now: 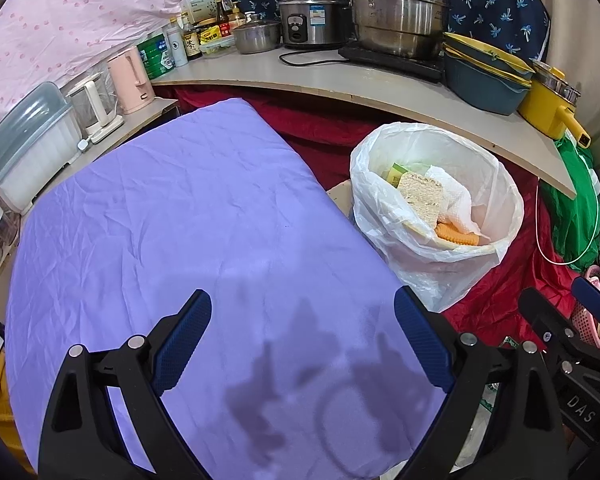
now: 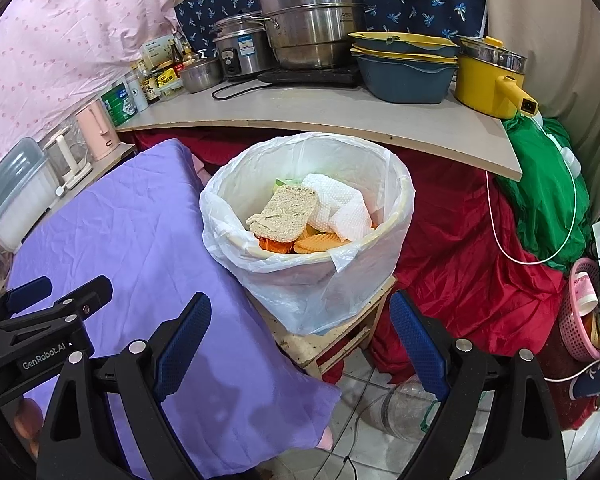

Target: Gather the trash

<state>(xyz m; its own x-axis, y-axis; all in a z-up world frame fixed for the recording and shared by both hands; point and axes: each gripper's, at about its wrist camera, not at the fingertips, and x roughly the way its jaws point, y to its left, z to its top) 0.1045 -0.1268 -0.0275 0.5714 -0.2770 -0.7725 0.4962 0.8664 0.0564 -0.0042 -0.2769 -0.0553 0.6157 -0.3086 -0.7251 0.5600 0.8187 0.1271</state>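
Note:
A trash bin lined with a white plastic bag point(image 1: 384, 184) point(image 2: 308, 280) stands to the right of a table covered in purple cloth point(image 1: 172, 216) point(image 2: 120, 240). Inside lie a slice of bread point(image 2: 284, 212), crumpled white paper towel point(image 2: 340, 204) and orange crackers point(image 2: 316, 242). My left gripper point(image 1: 302, 340) is open and empty above the purple cloth's near part. My right gripper point(image 2: 300, 344) is open and empty, just in front of the bin above the table's right edge. It also shows at the right edge of the left wrist view point(image 1: 556, 312).
A curved shelf point(image 2: 340, 120) behind carries steel pots point(image 2: 312, 20), a rice cooker, blue and yellow basins point(image 2: 404, 68), a yellow pot, bottles and a pink kettle point(image 1: 128, 80). Red cloth point(image 2: 460, 264) drapes below it. The bin sits on a small stool point(image 2: 340, 340). A pink basket point(image 2: 580, 312) is at right.

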